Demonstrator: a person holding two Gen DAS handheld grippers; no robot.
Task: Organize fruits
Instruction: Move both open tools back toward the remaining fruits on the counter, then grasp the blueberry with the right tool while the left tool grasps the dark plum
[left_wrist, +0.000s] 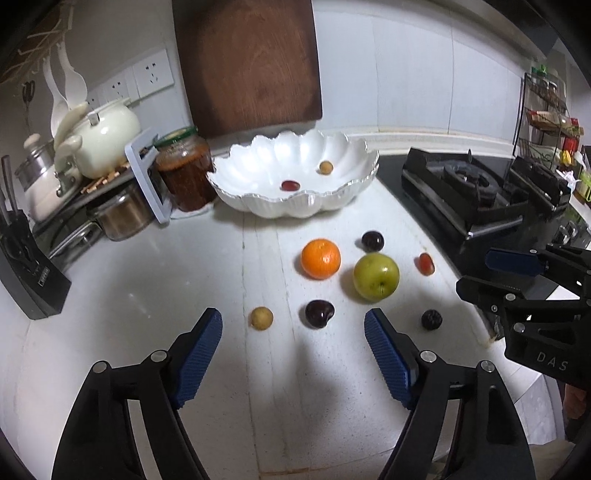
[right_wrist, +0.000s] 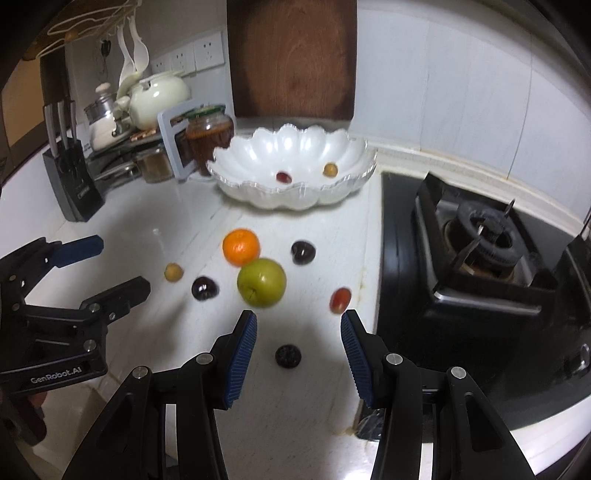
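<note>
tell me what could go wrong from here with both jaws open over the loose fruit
1. The round fruit may roll when nudged: the green apple sits right against the orange, so grabbing one could push the other.
2. The red grape lies close to the stove edge and could roll against it or be squashed.
3. The left gripper and right gripper are near each other and could collide reaching for the white bowl.
</note>
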